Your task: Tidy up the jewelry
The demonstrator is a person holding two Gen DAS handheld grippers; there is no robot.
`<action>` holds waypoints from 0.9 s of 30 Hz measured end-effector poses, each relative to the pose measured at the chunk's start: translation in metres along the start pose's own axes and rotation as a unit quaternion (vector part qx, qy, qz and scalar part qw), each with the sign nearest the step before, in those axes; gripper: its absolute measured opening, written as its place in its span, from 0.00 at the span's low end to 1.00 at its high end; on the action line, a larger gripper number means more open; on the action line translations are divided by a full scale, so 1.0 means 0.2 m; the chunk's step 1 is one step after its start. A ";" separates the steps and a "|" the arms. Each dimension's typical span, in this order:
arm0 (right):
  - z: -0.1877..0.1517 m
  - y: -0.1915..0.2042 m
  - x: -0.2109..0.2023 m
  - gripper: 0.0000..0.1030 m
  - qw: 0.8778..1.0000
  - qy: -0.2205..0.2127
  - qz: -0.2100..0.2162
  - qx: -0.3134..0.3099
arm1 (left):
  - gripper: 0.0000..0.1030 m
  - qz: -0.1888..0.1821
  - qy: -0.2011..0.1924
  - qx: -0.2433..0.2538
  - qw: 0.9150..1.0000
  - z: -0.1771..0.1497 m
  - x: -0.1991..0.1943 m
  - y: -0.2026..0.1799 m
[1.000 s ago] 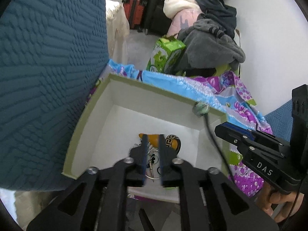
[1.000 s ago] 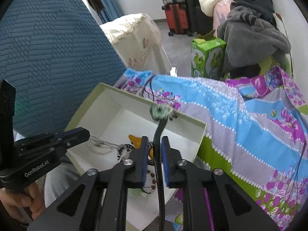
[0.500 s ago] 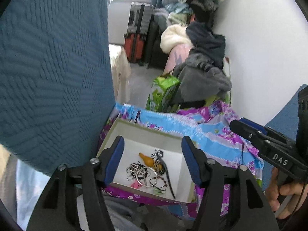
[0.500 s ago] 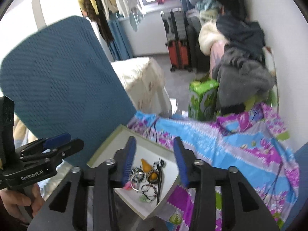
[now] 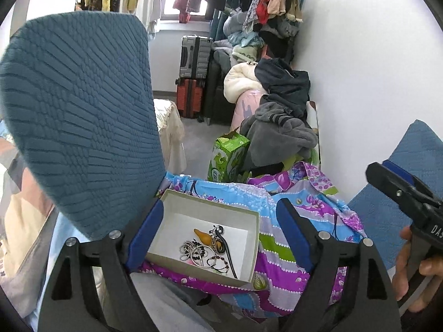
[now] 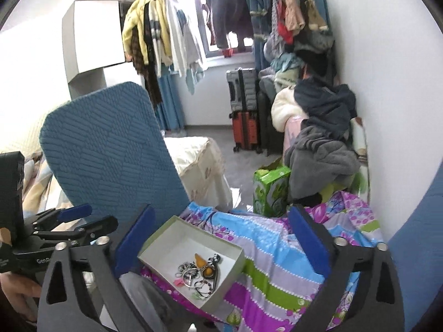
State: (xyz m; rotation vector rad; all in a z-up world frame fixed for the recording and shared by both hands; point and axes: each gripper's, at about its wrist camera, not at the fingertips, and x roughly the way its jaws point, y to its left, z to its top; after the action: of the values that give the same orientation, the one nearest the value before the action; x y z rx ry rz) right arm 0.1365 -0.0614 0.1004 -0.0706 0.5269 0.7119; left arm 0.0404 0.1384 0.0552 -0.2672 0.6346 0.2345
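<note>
A white box with a green rim (image 5: 210, 203) (image 6: 166, 232) sits on a floral cloth. It holds a pile of jewelry (image 5: 206, 247) (image 6: 199, 272): rings, bead strings, an orange piece. A black hair stick (image 5: 227, 251) (image 6: 216, 271) lies in it too. My left gripper (image 5: 220, 204) hangs well above the box, jaws opening wide with nothing between them. My right gripper (image 6: 221, 211) hangs above the box as well, jaws opening, nothing in them. Each gripper shows at the edge of the other's view: right gripper (image 5: 398, 191), left gripper (image 6: 77, 221).
A tall blue quilted cushion (image 5: 77, 116) stands left of the box. The floral cloth (image 5: 290, 221) spreads to the right. Behind it are a green carton (image 5: 227, 157), a heap of clothes (image 5: 279, 116) against the wall, and suitcases (image 6: 243, 110).
Both grippers rose and drew back from the box while their jaws went from nearly shut to wide. The right one let go of the black hair stick, which now lies in the box.
</note>
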 end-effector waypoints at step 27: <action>-0.50 0.00 -0.16 1.00 0.999 0.014 -0.030 0.025 | 0.93 0.007 0.005 0.015 1.000 -0.36 -0.04 0.00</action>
State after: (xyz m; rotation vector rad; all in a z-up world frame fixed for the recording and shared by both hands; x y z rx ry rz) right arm 0.0722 -0.1055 0.0291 -0.0491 0.5678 0.6390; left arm -0.0056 0.1138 0.0051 -0.2357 0.6499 0.2377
